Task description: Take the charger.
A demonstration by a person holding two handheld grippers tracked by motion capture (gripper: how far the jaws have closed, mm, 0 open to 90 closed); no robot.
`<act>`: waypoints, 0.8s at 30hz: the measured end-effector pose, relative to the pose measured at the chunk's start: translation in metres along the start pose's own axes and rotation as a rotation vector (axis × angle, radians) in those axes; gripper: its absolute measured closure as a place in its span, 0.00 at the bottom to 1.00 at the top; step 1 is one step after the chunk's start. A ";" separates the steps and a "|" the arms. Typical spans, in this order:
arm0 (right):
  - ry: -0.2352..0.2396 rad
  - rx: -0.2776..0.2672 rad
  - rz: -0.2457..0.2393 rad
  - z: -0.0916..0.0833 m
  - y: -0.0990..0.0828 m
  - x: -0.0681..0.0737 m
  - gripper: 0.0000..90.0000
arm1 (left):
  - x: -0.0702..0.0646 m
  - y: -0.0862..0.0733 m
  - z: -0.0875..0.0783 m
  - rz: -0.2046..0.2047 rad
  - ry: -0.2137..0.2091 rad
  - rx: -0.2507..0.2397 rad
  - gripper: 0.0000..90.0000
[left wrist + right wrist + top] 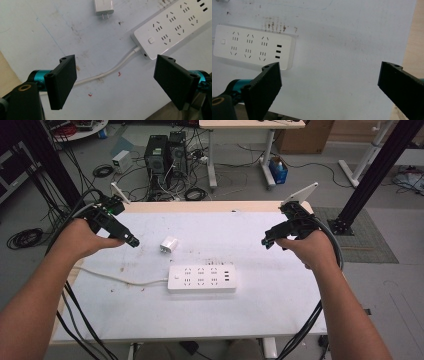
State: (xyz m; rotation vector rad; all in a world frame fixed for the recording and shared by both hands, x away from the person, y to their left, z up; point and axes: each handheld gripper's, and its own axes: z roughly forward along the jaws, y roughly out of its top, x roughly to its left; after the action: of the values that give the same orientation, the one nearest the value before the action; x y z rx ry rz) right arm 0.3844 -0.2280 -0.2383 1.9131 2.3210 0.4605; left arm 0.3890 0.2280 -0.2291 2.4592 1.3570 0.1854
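Observation:
A white power strip (202, 279) lies flat mid-table, its white cable (117, 277) trailing off to the left edge. Behind it and slightly left rests a small white plug adapter (169, 244). My left gripper (131, 241) hovers left of the adapter, open with nothing between its jaws; its own view looks down on the strip's switch end (172, 30), the cable (110, 71) and the adapter (103, 6). My right gripper (268, 241) is held above the table's right part, open and empty, and its view shows the strip's USB end (254, 48).
The table wears a stained white cover (280, 295) over a wooden top whose edge (200, 206) shows at the back. On the floor beyond stand computer towers (165, 155), tangled cables, a blue box (278, 170) and black frame posts at either side.

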 end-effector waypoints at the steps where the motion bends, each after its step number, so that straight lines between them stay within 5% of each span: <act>1: -0.002 -0.002 -0.003 0.000 0.000 0.000 0.05 | 0.000 0.000 0.000 0.001 -0.002 0.004 0.21; 16: 0.010 -0.010 -0.011 -0.003 -0.003 0.001 0.05 | -0.007 0.008 -0.001 0.026 0.025 -0.019 0.21; 24: 0.023 -0.019 -0.016 -0.004 -0.007 0.002 0.05 | -0.016 0.015 0.015 0.007 0.034 -0.037 0.21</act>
State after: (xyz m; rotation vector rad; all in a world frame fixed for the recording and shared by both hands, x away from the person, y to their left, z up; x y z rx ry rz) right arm 0.3761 -0.2281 -0.2369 1.8889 2.3359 0.5044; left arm 0.3968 0.2042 -0.2371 2.4413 1.3476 0.2530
